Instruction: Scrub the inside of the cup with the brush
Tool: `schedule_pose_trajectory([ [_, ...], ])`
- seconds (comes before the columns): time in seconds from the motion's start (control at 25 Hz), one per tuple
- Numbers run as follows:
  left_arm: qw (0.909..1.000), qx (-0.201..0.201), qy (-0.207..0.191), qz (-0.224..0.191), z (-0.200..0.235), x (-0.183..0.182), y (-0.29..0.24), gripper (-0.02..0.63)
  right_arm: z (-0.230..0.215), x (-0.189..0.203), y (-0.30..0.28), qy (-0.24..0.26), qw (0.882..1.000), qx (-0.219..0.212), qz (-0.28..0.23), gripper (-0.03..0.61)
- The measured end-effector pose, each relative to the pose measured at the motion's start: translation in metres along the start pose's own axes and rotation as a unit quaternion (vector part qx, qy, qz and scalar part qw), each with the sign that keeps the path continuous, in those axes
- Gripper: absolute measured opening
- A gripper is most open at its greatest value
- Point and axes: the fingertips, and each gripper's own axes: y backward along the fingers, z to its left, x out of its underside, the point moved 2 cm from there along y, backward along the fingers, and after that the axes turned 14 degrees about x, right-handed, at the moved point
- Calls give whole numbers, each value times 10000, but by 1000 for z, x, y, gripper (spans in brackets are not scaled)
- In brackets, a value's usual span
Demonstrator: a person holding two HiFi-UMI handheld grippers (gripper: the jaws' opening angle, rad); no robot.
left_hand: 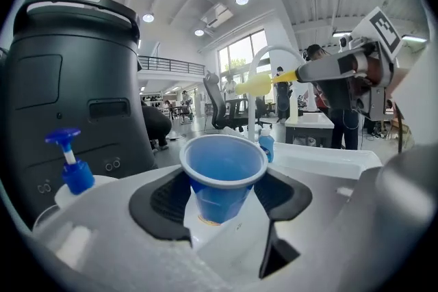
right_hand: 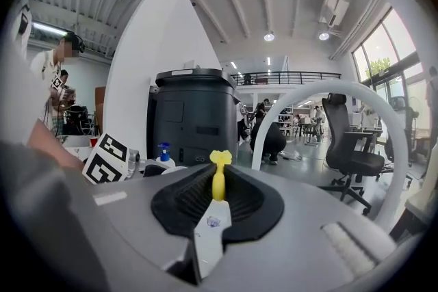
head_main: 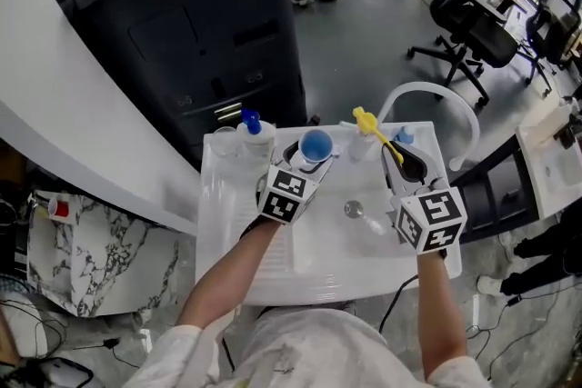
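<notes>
Sink (head_main: pixel 215 232) in front; bin (head_main: pixel 182 23) behind it to the left, chair (head_main: pixel 468 14) far back right. Faucet (head_main: pixel 436 95) arches over back right corner, bottle (head_main: pixel 403 137) at its foot. Pump bottle (head_main: pixel 253 132) on back left rim. Left gripper (head_main: pixel 309 161) over sink's left half, cup (head_main: pixel 316 145) upright, clamped between jaws, just right of pump bottle. Right gripper (head_main: pixel 405 164) over right half, brush (head_main: pixel 373 130) clamped between jaws, tip pointing back-left, near cup but apart. Drain (head_main: pixel 354 210) in basin, between grippers.

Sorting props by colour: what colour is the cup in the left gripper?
Blue, inside and out; the left gripper view shows the cup best.
</notes>
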Motion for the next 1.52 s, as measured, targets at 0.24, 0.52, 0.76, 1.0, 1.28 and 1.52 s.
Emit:
schedule_pose_trajectory([
  [0.24,9996,-219,-99,135,-11,-9,22,295,2,-9,13,48,9994,-307,-161,35],
  [0.52,9979,-528,-347,165,-29,-27,58,295,5,-19,32,80,9965,-784,-272,35],
  [0.76,9962,-618,-480,382,-42,-35,83,295,11,-25,48,129,9921,-1204,-327,35],
  [1.0,9935,-555,-756,638,-55,-35,84,293,23,-28,60,473,9830,-1743,-332,34],
  [1.28,9885,-284,-1050,1047,-67,-29,75,291,39,-26,66,1333,9615,-2402,-89,35],
  [1.52,9803,83,-1380,1410,-76,-23,69,288,53,-19,70,1922,9388,-2856,129,35],
])
